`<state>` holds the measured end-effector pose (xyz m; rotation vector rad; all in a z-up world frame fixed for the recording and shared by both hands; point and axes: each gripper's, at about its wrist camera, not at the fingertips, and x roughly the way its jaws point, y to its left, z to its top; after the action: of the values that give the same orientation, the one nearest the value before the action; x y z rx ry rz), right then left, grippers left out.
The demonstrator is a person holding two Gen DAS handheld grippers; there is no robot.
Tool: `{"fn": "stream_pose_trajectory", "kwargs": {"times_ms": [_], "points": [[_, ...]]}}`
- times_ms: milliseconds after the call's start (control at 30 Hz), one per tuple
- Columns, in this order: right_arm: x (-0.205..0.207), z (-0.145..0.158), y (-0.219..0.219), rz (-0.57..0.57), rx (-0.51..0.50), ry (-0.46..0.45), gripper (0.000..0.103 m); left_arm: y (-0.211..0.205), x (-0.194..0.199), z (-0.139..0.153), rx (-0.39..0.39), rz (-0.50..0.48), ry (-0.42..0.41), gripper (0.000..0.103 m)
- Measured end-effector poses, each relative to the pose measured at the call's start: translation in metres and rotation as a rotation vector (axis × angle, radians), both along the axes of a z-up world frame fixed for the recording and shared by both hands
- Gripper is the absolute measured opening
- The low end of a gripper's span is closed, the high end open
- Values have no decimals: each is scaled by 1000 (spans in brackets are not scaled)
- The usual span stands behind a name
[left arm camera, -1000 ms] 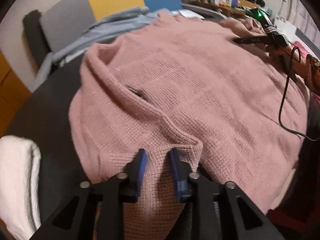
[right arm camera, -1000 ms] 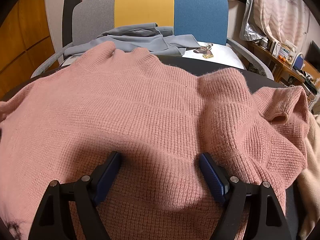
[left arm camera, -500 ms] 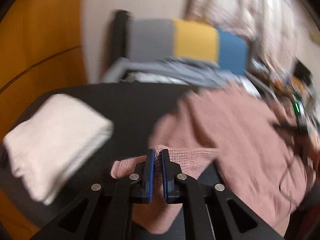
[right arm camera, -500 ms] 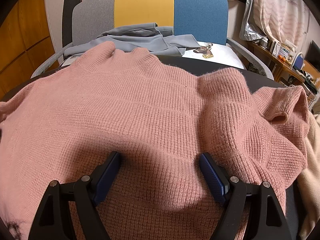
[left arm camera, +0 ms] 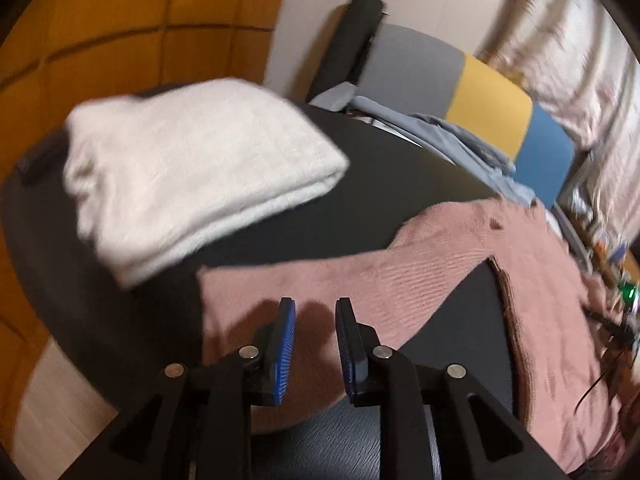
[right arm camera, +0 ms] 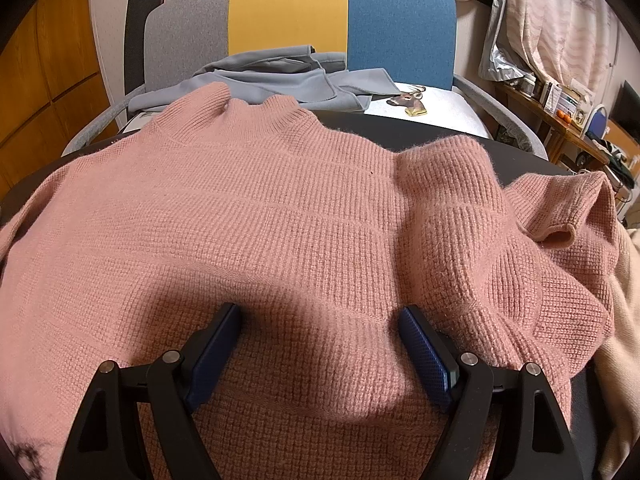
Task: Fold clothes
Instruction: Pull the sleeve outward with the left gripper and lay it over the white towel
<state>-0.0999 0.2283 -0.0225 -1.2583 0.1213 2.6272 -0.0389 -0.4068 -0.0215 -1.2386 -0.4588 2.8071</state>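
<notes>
Left gripper (left arm camera: 315, 322) hangs just over the spread-out sleeve (left arm camera: 360, 284) of the pink waffle-knit sweater (right arm camera: 280, 220); its blue-padded jaws have just been opening, now stand narrowly apart, and nothing is caught between them, the knit lying flat beneath. That sleeve's long axis runs from the cuff end at the near left, just past the fingertips, away to the far right, where it joins the sweater's body across the black round table (left arm camera: 400, 184). Any fold of this sleeve, I judge, would carry the cuff back along that line toward the body, and the left gripper is plainly the nearer one for it.

Right gripper (right arm camera: 320, 344) sits with its jaws wide, both pads resting on the sweater's lower body and pinching nothing; it looks to be pinning the garment. Beyond it the other sleeve (right arm camera: 520, 240) lies bunched at the right, cuff curled open.

Farther left on the table rests a folded white knitted garment (left arm camera: 192, 160), well apart from the pink sleeve. Beyond the table stands a grey, yellow and blue chair (right arm camera: 300, 24) holding a crumpled grey-blue garment (right arm camera: 272, 76).
</notes>
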Motion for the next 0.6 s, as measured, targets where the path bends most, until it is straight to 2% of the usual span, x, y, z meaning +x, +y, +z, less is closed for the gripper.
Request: {"fn": "stream_pose_trajectory", "kwargs": {"times_ms": [67, 200, 300, 367, 400, 467, 533, 600], "points": [[0, 0, 0, -1, 2, -4, 82, -14, 10, -6, 48, 54, -17, 21], [-2, 1, 0, 4, 5, -16, 82, -36, 24, -15, 47, 140, -37, 21], [-3, 6, -3, 19, 15, -24, 82, -39, 27, -21, 59, 148, -38, 22], [3, 20, -17, 52, 20, 25, 80, -29, 19, -21, 12, 118, -44, 27], [7, 28, -27, 86, -13, 68, 80, -21, 14, -22, -37, 98, -46, 29], [14, 45, -59, 191, -92, 140, 80, -5, 9, -23, -145, 69, -36, 39], [12, 55, -99, 327, -104, 161, 78, 6, 7, -23, -207, 63, -35, 46], [4, 57, -142, 459, -74, 146, 76, 15, 4, -22, -250, 65, -35, 46]]}}
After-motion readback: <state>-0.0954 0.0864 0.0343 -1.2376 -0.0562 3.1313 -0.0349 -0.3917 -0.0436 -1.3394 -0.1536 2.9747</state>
